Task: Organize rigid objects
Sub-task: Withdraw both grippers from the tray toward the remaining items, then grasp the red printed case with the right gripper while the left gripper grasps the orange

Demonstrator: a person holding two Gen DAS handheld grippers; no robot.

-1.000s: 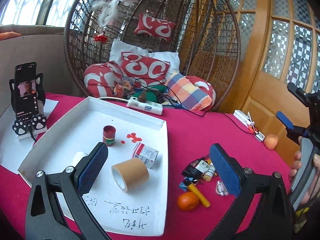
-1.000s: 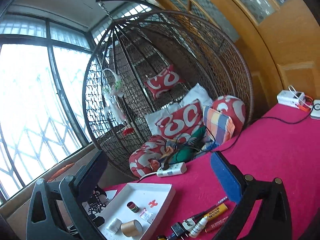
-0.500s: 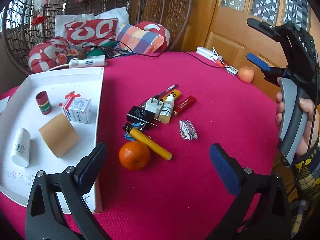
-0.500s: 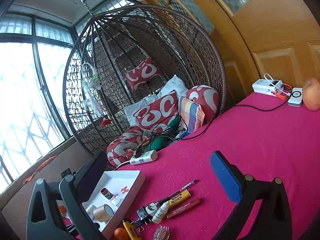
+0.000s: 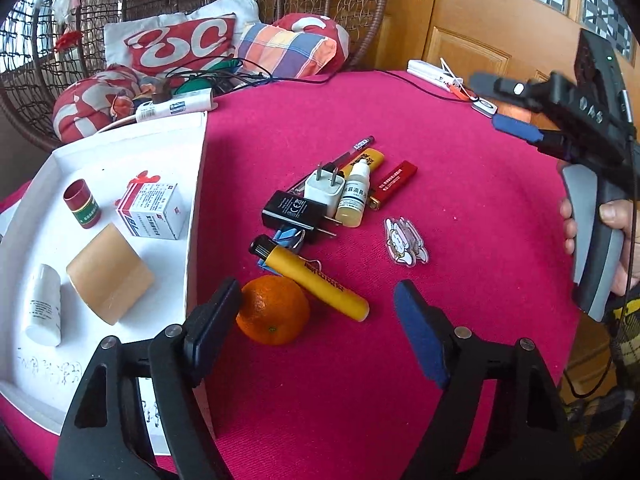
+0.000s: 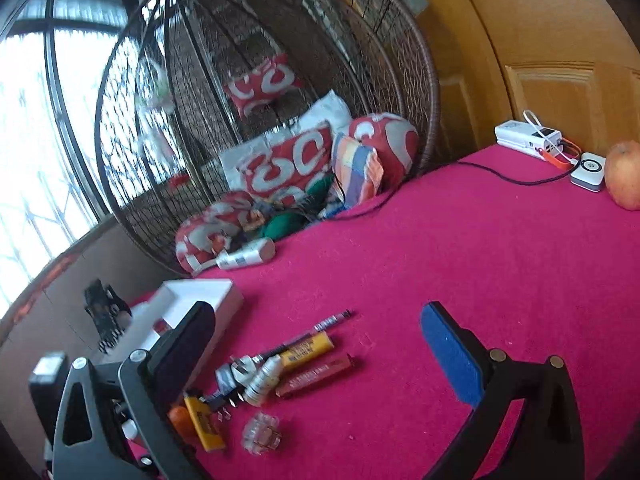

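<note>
My left gripper (image 5: pixel 316 322) hangs low over the red table, its jaws closing. An orange (image 5: pixel 273 310) lies between them against the left finger (image 5: pixel 216 320); the right pad stands well apart from it. A yellow marker (image 5: pixel 310 278) lies just behind the orange. Beyond sits a pile: black adapter (image 5: pixel 290 212), white plug (image 5: pixel 324 190), dropper bottle (image 5: pixel 354 196), red lighter (image 5: pixel 394 184). The white tray (image 5: pixel 196 168) on the left holds a tape roll (image 5: pixel 108 280), a box (image 5: pixel 152 210) and two small bottles. My right gripper (image 6: pixel 320 320) is open and holds nothing, above the pile's right side.
A cartoon sticker (image 5: pixel 406 242) lies right of the pile. A power strip (image 5: pixel 176 106) lies at the table's far edge, a power bank (image 6: pixel 528 138) and an apple (image 6: pixel 624 174) at the far right. A wicker hanging chair (image 6: pixel 280 40) with cushions stands behind. A hand (image 5: pixel 616 220) grips the right gripper's handle.
My left gripper swung right from over the tray to the orange, sank, and its jaws narrowed. The right gripper dropped and tilted down, bringing the pile into its view.
</note>
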